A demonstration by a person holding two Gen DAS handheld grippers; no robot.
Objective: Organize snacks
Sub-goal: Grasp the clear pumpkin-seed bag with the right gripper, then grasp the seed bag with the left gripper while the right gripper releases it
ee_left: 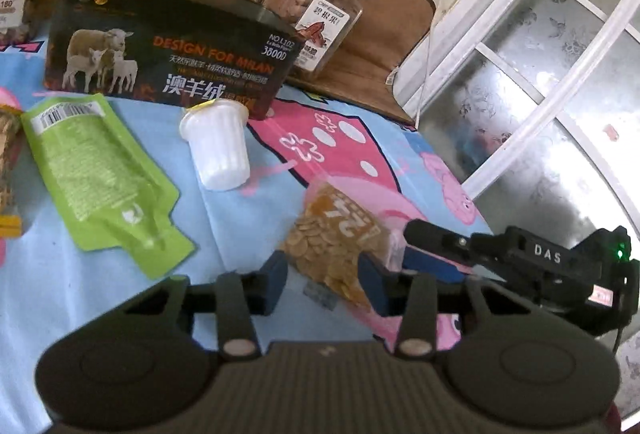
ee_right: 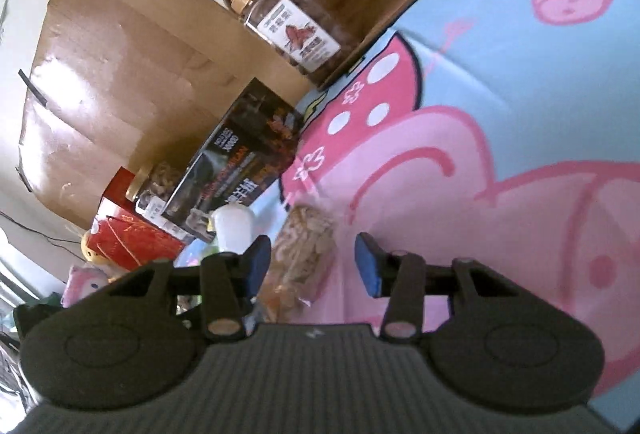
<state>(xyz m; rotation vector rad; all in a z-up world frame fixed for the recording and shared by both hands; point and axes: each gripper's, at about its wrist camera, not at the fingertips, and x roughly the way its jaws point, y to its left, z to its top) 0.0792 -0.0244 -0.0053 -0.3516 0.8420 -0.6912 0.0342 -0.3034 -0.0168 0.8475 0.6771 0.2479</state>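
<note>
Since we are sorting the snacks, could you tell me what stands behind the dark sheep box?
Behind the dark sheep box a gold-lidded nut jar stands on a brown bag. The box hides the jar's lower left corner and whatever lies directly behind it.

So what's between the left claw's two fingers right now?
The bag of chips lies between the open left claw's fingers, on the cartoon cloth; the left wrist view shows it.

Cartoon-pig tablecloth (ee_left: pixel 100 306), brown paper backdrop (ee_right: pixel 120 74), frosted white-framed window (ee_left: pixel 540 106), daylight
</note>
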